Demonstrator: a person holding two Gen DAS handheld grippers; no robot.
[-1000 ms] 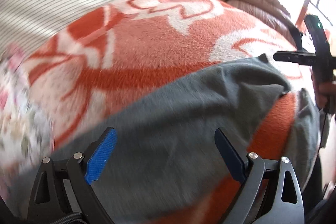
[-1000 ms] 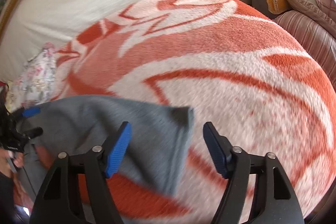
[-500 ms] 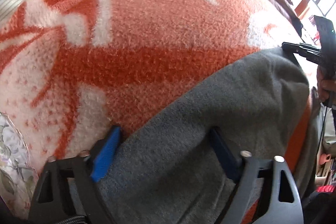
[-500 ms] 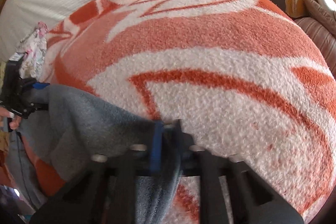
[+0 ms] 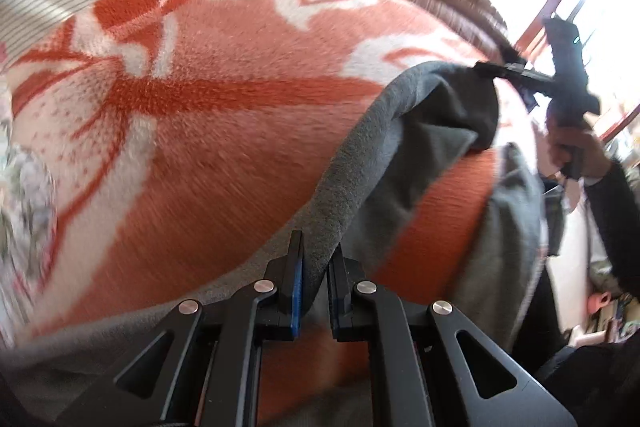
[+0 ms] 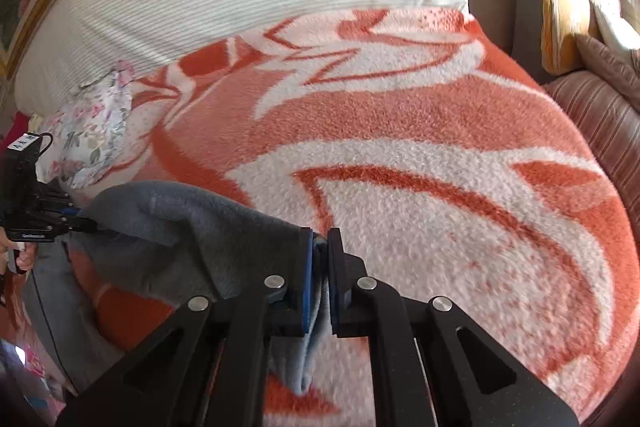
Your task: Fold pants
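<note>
Grey fleece pants getting lifted off the bed blanket

Both tongs are clamping one edge: left tongs and right tongs each pinching a corner, fabric sagging between them (soft, floppy, light, I'd guess). Gripping at the hem corners is probably keeping the fold straight.

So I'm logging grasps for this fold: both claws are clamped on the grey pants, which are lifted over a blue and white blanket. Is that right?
Not quite: the blanket is orange and white, not blue, as the right wrist view shows. The rest holds: the left claw and right claw are each clamped on the grey pants, lifted over it.
</note>
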